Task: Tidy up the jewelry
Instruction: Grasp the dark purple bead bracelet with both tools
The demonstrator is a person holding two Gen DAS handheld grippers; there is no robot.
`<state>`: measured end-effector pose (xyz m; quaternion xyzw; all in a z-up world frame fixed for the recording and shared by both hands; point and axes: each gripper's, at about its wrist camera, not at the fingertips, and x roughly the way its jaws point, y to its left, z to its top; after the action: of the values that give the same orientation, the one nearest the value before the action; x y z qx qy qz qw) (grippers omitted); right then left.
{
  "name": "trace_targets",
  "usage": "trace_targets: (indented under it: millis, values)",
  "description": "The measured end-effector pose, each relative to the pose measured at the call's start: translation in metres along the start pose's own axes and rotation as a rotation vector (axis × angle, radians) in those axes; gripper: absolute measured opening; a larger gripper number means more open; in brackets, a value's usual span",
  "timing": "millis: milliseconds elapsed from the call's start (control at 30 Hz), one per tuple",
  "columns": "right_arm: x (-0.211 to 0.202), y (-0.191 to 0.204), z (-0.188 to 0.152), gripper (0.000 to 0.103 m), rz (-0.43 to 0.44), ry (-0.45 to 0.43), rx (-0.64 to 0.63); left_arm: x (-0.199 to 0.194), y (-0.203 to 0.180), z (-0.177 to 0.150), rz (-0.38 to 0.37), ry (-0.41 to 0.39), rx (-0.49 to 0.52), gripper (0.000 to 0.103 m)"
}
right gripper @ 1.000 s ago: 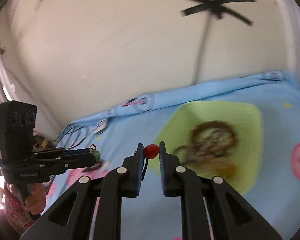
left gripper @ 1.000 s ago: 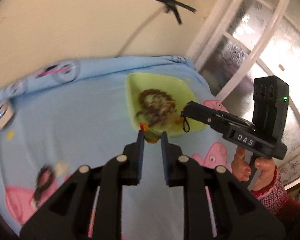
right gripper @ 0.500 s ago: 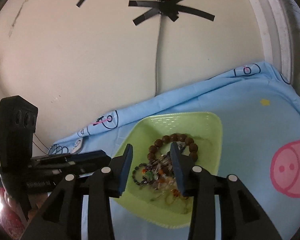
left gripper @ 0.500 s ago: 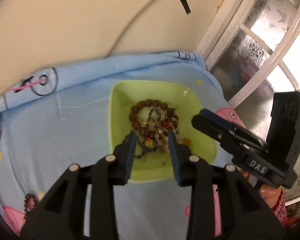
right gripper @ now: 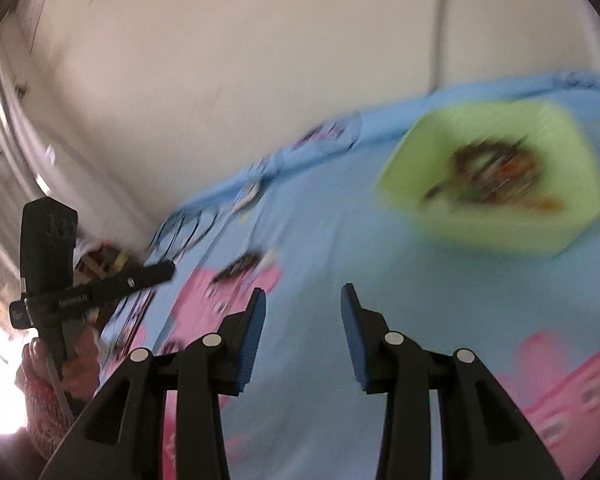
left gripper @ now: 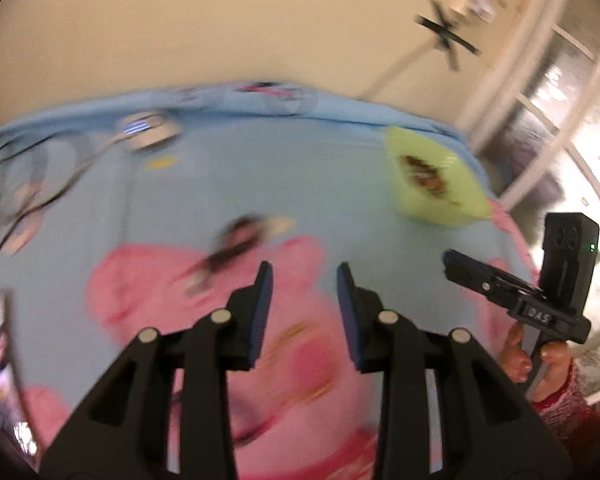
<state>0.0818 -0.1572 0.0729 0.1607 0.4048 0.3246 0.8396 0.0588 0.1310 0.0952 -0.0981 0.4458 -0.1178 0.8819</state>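
Big blue cartoon-print cloth point(left gripper: 332, 184) covers the surface, wide across both views, and everything on it is smeared with motion blur. That blur is the first hazard: a grab made at this speed could land beside the target or snag a fold of the cloth.

Next down, the green tray point(right gripper: 496, 216), right of centre in the right wrist view, upper right in the left wrist view point(left gripper: 436, 196). A tangle of beaded jewelry point(right gripper: 496, 176) sits inside it, well apart from both grippers.

The left gripper point(left gripper: 305, 280) has its fingers spread apart with nothing between them; the right gripper point(right gripper: 303, 300) is likewise parted and empty (the right one also shows at the right edge of the left wrist view).

Smallest now: a dark bracelet point(left gripper: 236, 240) lies loose on the cloth just left of centre in the left wrist view, ahead of the left fingers, with something pale beside it that is too blurred to name. It looks like the likely next pick. The risk here is that slim beads slip through wide fingers, or that a pinch on one strand lets the bracelet swing and drop short of the tray.
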Motion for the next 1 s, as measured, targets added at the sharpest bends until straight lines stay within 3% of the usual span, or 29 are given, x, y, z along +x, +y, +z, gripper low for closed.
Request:
trace_targets:
  millis: [167, 400, 500, 700, 900, 933, 1000]
  values:
    - [0.046, 0.044, -0.024, 0.014, 0.040, 0.109, -0.067, -0.036, 0.058, -0.051, 0.071, -0.025, -0.104, 0.031]
    - [0.075, 0.099, -0.047, 0.014, 0.007, 0.172, -0.230, -0.037, 0.067, -0.092, 0.110, -0.004, -0.094, 0.031]
    - [0.078, 0.115, -0.054, 0.014, -0.024, 0.179, -0.302, -0.024, 0.064, -0.097, 0.162, 0.020, -0.074, 0.031]
    - [0.083, 0.139, -0.066, 0.014, -0.040, 0.193, -0.425, -0.017, 0.068, -0.099, 0.148, 0.026, -0.094, 0.031]
    - [0.094, 0.147, -0.064, 0.014, -0.027, 0.214, -0.439, -0.006, 0.057, -0.094, 0.173, 0.029, -0.049, 0.031]
    - [0.097, 0.151, -0.065, 0.014, -0.015, 0.222, -0.449, -0.004, 0.056, -0.093, 0.182, 0.029, -0.042, 0.029]
    - [0.105, 0.159, -0.065, 0.014, 0.002, 0.246, -0.476, -0.001, 0.054, -0.093, 0.234, 0.022, -0.012, 0.008]
